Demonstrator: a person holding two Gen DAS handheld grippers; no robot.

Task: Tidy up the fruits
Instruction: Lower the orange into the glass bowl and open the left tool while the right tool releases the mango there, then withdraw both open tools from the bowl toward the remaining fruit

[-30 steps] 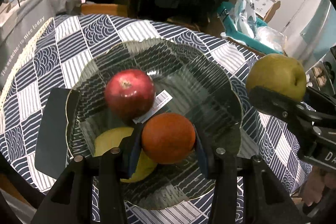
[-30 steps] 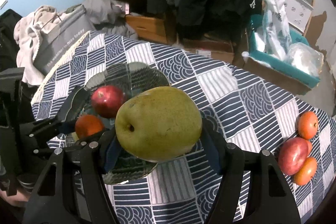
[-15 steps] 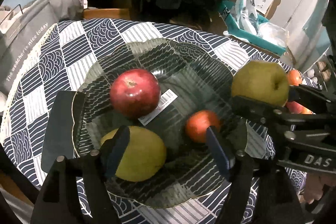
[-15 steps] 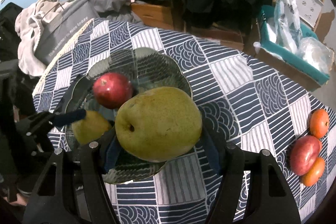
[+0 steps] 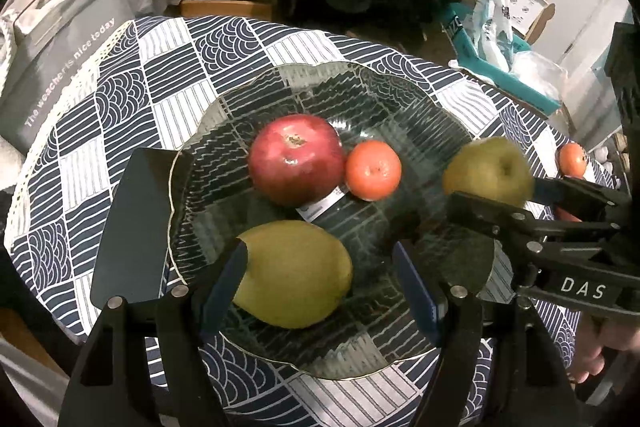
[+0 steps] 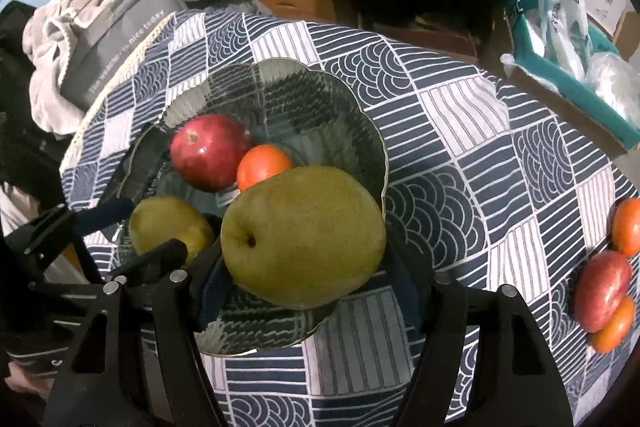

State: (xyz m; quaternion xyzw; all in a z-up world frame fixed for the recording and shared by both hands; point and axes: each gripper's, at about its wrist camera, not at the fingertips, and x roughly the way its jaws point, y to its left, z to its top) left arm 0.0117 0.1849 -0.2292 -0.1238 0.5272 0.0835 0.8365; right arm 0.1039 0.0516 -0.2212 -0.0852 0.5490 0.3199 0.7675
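Since the earlier frames, the tangerine [image 5: 373, 169] had left the left hand-held gripper [image 5: 320, 279] and rolled forward across the glass plate [image 5: 400, 99] to rest touching the red apple [image 5: 296, 159]; the right hand-held gripper [image 6: 304, 287] had carried its pear [image 6: 302, 237] closer over the plate's rim.

Left hand-held gripper: jaws spread wide, holding nothing, poised above the near part of the plate. Second pear [image 5: 294, 275]: lying on the plate just ahead of the left blue finger [image 5: 224, 279]; contact between them could not be told. White barcode label [image 5: 322, 205]: on the plate, partly under the apple.

Right hand-held gripper: closed on the large green pear, stem end toward the camera, held above the plate's near edge. From that view the apple and tangerine sat ahead and to the left of the gripper.

Desk [image 6: 460, 131]: covered with a navy-and-white patterned cloth. Far to the right of the right gripper: two tangerines [image 6: 628, 227] and a reddish fruit [image 6: 602, 289] between them, grouped on the cloth. Black flat object [image 5: 132, 227]: left of the plate, its edge tucked under the rim.
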